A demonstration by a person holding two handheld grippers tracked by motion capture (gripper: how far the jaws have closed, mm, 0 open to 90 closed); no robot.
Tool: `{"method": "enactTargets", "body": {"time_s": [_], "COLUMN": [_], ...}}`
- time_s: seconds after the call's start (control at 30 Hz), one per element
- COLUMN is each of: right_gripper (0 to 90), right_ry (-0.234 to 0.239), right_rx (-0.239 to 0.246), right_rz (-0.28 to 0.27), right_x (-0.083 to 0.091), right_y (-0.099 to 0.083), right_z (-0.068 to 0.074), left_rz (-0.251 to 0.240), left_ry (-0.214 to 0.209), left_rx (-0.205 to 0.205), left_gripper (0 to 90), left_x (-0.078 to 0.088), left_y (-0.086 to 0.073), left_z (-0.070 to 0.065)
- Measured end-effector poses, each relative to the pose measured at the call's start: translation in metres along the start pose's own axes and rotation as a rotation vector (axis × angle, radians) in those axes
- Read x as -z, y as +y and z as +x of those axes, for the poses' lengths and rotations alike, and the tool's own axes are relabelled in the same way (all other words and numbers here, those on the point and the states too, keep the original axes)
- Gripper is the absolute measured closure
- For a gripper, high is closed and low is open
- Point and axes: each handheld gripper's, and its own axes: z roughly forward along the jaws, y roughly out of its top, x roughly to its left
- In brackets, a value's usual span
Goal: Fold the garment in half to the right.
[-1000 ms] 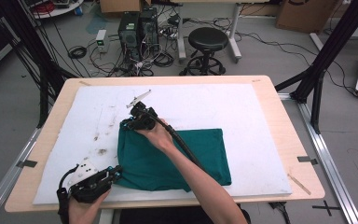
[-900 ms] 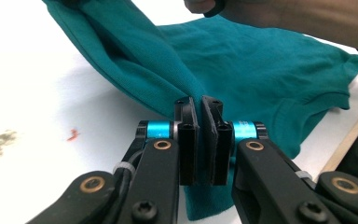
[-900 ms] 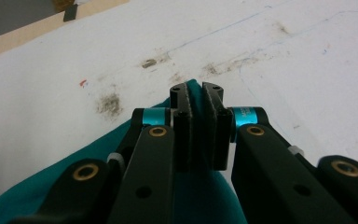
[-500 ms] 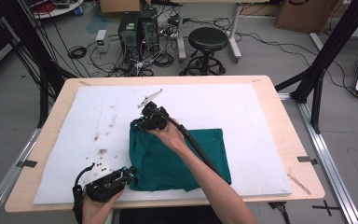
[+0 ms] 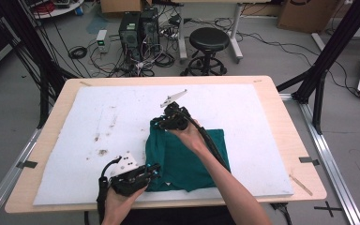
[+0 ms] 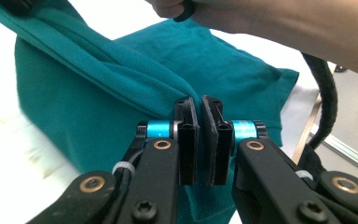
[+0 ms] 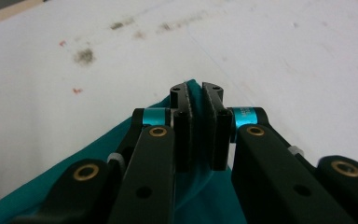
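The wooden table (image 5: pixel 281 140) carried a white mat (image 5: pixel 243 122) that covered most of its top. The teal cloth (image 5: pixel 187 159) lay on this mat, toward the mat's near edge and slightly right of its centre. Most of the cloth rested flat in a roughly folded rectangle; its left edge was lifted off the mat.

The right gripper (image 5: pixel 158 124) stood at the cloth's far left corner, jaws clamped on a pinch of fabric, as the right gripper view confirmed (image 7: pixel 198 95). The left gripper (image 5: pixel 155 169) stood at the cloth's near left corner, jaws likewise clamped on a fold of the edge (image 6: pixel 198 105). Dark stains (image 5: pixel 102 152) marked the mat to the left of the cloth.

Handling assessment: the cloth appeared light, soft and limp, a knit that sags and creases between grip points. It offers no stiffness, so it should be taken at corners or along a hem, with both grips kept taut. A thin pinch may slip free; gathering a doubled fold gives a firmer hold.
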Motion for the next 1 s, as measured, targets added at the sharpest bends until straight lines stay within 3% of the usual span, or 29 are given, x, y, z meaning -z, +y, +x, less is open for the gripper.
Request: {"method": "enactTargets", "body": {"time_s": [0.13,0.53,1.0], "right_gripper": [84.4,84.3,84.3], "right_ry": [-0.005,-0.052,-0.077], "right_rx": [-0.034,-0.046,-0.101], "right_rz": [-0.001,-0.014,-0.035], "right_x": [0.009,0.040,0.070], "right_y": [-0.011,-0.027,-0.056], "right_z": [-0.008,-0.021,-0.043], "left_rz": [0.010,0.022,0.033], "left_ry": [-0.015,-0.073,-0.124], "left_rx": [-0.016,-0.050,-0.037], "left_gripper": [84.7,84.7,84.8], "left_x": [-0.012,-0.042,-0.079], "left_y": [0.006,0.026,0.037], "left_z": [-0.007,-0.023,-0.041]}}
